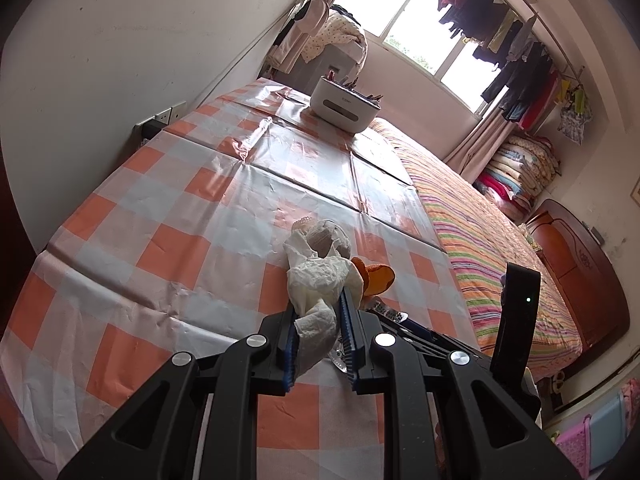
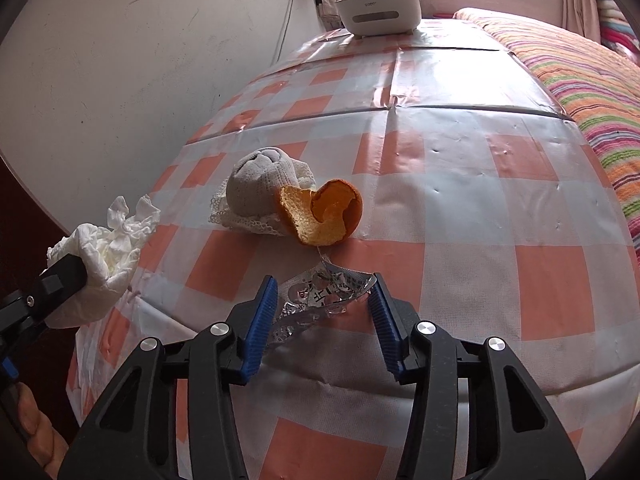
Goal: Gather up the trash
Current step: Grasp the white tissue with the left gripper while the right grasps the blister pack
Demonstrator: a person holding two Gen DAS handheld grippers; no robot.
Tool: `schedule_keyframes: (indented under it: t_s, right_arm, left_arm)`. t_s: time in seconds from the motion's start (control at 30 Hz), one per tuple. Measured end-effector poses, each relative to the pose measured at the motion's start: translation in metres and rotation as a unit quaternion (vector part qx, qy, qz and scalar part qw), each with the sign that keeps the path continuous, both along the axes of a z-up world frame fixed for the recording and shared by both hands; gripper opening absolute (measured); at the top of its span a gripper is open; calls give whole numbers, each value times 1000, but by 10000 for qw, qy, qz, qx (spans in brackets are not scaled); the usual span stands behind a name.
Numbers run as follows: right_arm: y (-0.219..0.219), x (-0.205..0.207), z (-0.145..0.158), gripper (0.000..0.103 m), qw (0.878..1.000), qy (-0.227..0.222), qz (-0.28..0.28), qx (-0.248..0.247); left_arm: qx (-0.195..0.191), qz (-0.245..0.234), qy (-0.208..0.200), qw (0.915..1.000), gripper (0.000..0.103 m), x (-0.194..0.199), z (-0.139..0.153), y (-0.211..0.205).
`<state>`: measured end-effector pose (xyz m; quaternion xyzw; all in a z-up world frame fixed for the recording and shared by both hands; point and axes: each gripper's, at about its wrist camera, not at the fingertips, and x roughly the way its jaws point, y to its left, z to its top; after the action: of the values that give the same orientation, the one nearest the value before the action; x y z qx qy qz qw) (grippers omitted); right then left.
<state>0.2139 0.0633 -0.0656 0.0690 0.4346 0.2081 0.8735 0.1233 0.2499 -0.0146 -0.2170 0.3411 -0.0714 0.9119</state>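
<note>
My left gripper [image 1: 318,312] is shut on a crumpled white tissue [image 1: 316,280] and holds it over the table's near left edge; the tissue [image 2: 106,248] also shows at the left of the right wrist view. My right gripper [image 2: 324,292] is open, its blue fingers on either side of a crumpled silver foil blister pack [image 2: 320,296] lying on the checked tablecloth [image 2: 460,208]. Just beyond lie an orange peel [image 2: 320,212] and a rolled grey-white sock [image 2: 260,188]. In the left wrist view the peel [image 1: 376,276] and sock [image 1: 324,236] sit behind the tissue.
A white storage box [image 1: 344,102] holding small items stands at the table's far end. A bed with a striped blanket [image 1: 492,240] runs along the table's right side. A wall [image 1: 120,60] borders the left side. Clothes hang by the window.
</note>
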Motion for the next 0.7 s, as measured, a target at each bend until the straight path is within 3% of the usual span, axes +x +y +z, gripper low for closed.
schedule_keyframes:
  t_s: [0.17,0.23,0.7]
  right_arm:
    - [3,-3,0,40,9999,-82,67,-39]
    - [1,-5,1,27,9999,-102,48,4]
    - [-17,-15,11,20,9992,-301,-85,256]
  left_arm:
    - [15,-17,27,10000,19,0,-1,0]
    - [20,-14,37,10000,19,0,-1,0]
    - [104,-101,-49,9999,19,-2,3,-8]
